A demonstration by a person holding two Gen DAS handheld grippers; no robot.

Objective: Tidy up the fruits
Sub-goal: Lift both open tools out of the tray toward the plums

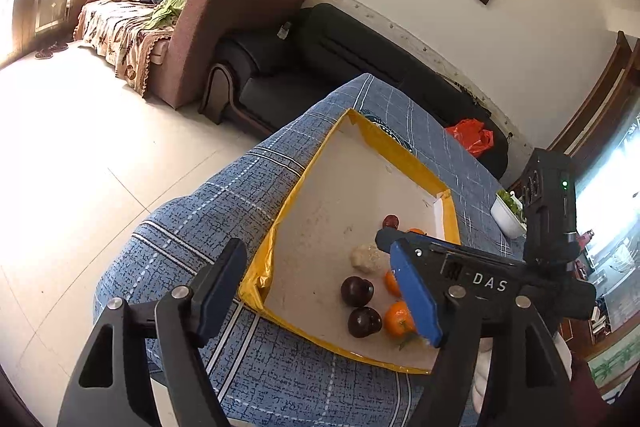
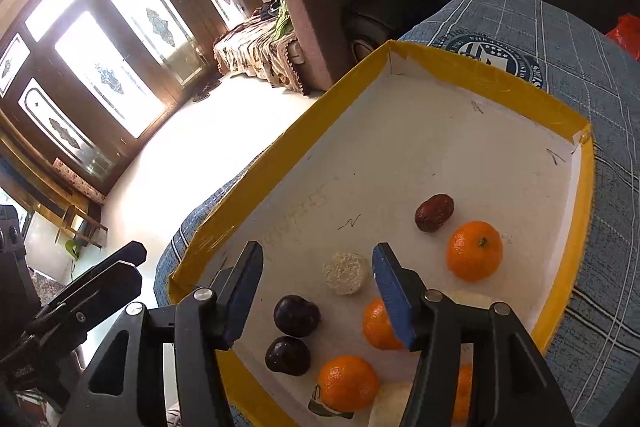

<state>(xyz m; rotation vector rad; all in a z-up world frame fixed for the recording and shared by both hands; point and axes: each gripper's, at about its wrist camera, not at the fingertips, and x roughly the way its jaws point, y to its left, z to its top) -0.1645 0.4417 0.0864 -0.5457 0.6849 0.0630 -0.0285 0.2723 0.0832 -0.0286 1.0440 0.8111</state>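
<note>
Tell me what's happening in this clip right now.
A person holds a gripper in each hand over a yellow-edged tray on a blue checked cloth. Tangerines, two dark plums, a red date and a pale round ball lie loose in the tray. The left gripper and right gripper are both open, holding nothing.

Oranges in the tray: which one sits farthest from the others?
The orange beside the reddish-brown date, nearest the tray's far corner; the rest cluster near the fingers.

Oranges point(image 2: 474, 251), dark plums point(image 2: 296, 315) and a date point(image 2: 434, 212) lie loose in the yellow-rimmed tray point(image 2: 280, 163).
</note>
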